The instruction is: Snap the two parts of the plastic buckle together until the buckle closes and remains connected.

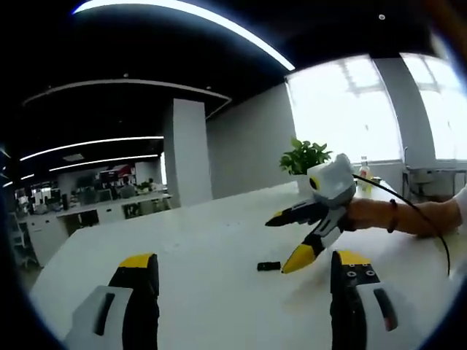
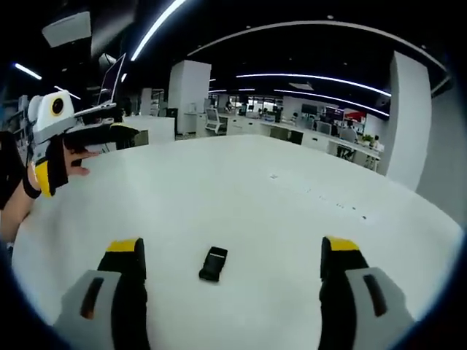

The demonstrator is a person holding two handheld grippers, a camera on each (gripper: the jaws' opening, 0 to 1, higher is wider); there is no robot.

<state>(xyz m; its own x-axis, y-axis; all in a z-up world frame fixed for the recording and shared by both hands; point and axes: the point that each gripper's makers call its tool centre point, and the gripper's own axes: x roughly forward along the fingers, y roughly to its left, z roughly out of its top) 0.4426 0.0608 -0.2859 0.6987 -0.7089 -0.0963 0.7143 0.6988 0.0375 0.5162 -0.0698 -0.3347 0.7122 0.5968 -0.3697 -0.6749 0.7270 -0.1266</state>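
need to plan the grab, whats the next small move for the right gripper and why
Probably lower the right gripper onto the black buckle piece. Its jaws are open and empty, and the piece lies loose on the white table between them, so closing should catch it.

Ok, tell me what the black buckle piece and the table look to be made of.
Buckle piece: looks like black moulded plastic, fairly matte, with a faint sheen along its top edge; too small to be sure. Table: smooth white top, probably laminate or painted board, satin, with soft window glare and no visible grain.
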